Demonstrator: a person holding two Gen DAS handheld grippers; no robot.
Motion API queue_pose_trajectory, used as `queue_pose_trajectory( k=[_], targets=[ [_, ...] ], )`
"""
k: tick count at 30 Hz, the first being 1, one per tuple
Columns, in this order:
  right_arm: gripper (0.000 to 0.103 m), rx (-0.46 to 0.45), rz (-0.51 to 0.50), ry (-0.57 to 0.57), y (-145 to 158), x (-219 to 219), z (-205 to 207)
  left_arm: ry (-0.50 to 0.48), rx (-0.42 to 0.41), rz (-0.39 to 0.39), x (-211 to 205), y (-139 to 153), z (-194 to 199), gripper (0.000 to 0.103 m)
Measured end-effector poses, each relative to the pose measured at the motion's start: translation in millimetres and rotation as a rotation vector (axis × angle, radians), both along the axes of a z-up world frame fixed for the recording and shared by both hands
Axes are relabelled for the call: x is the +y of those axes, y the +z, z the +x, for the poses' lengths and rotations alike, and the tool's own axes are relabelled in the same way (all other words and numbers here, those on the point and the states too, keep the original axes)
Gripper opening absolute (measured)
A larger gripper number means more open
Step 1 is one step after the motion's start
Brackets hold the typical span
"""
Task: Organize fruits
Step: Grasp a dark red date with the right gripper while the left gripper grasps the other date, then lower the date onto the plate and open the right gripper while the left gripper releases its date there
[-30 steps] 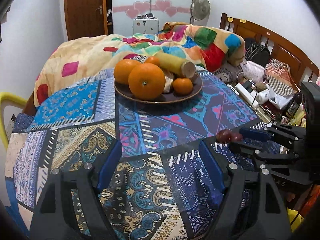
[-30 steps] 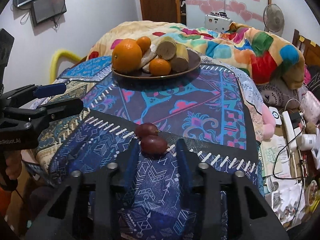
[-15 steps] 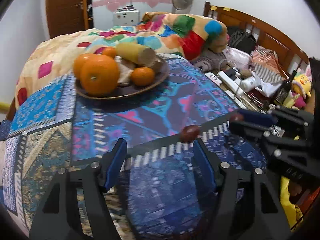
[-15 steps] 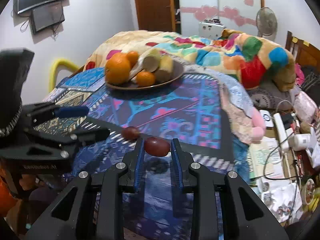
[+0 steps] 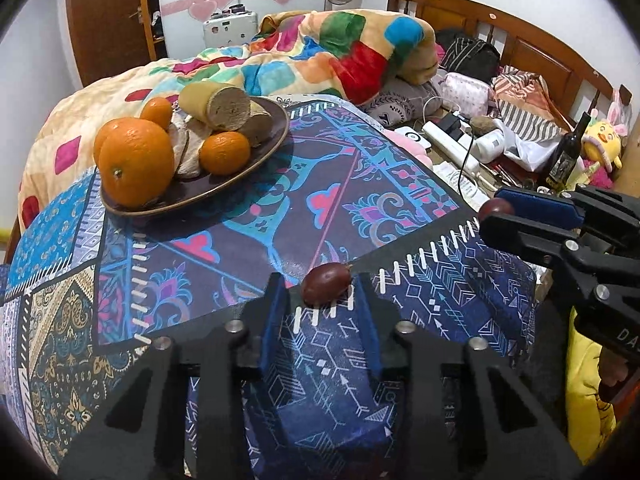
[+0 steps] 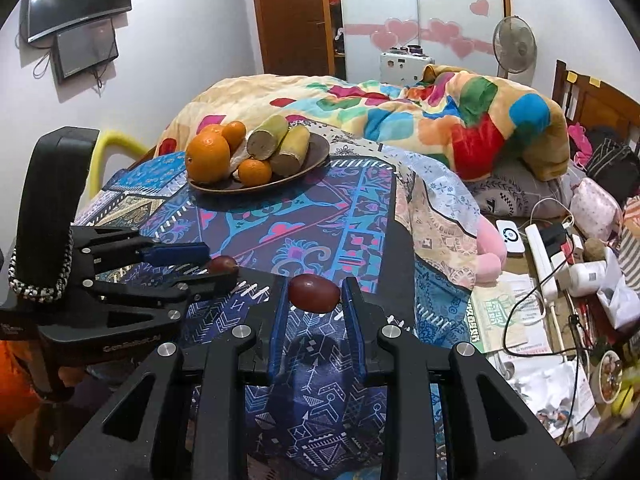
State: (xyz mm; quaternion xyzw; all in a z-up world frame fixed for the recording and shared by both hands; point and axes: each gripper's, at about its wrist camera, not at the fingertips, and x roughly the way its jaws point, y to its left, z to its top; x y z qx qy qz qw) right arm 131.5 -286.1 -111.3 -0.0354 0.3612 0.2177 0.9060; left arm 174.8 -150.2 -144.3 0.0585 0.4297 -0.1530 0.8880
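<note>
R gripper (image 6: 314, 294) has a small dark-red fruit (image 6: 314, 293) pinched between its blue pads, fruit sitting crosswise at the fingertips and lifted clear of the patterned cloth (image 6: 320, 216); its shadow falls on the fabric below. From the L cam that same fruit peeks out at about 3 o'clock, at the tip of the R fingers (image 5: 532, 212).

L gripper (image 5: 322, 290) is closing round a second red fruit (image 5: 326, 283), which rests on the cloth at the tips. Fingers sit either side of it, right pad touching or just beside it, left pad w/ a sliver of gap, so I'd call it not clamped yet, jaws part-open.

Plate (image 5: 276, 136) w/ big orange (image 5: 134, 162), small orange (image 5: 224, 152) and cut stalk pieces (image 5: 226, 102) sits at roughly 11 o'clock from the L gripper, well apart. Prob the destination for both.

Handling, my guess: these look like plum- or date-type fruit, light, smooth glossy skin, oval. Slippery-ish and inclined to roll or squirt out if gripped near an end. Flesh prob soft, so gentle squeeze only. Best hold is across the fat middle, pads flat on opposite sides, as the R one has it. L should centre the fruit deeper between the pads before lifting.
</note>
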Motion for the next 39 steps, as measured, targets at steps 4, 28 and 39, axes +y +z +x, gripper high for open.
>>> queue_pose_trajectory(
  k=[4,28,39],
  targets=[
    [0.025,0.0,0.002,0.004,-0.8,0.7,-0.2,-0.009,-0.001,-0.016,0.6,0.2,0.1,0.021],
    [0.025,-0.038,0.019,0.081,7.5,53.0,49.5,0.199,-0.084,-0.068,114.6,38.2,28.1,0.019],
    [0.025,-0.066,-0.013,0.082,11.8,71.0,86.6,0.138,-0.152,-0.053,100.4,66.1,57.6,0.019]
  ],
)
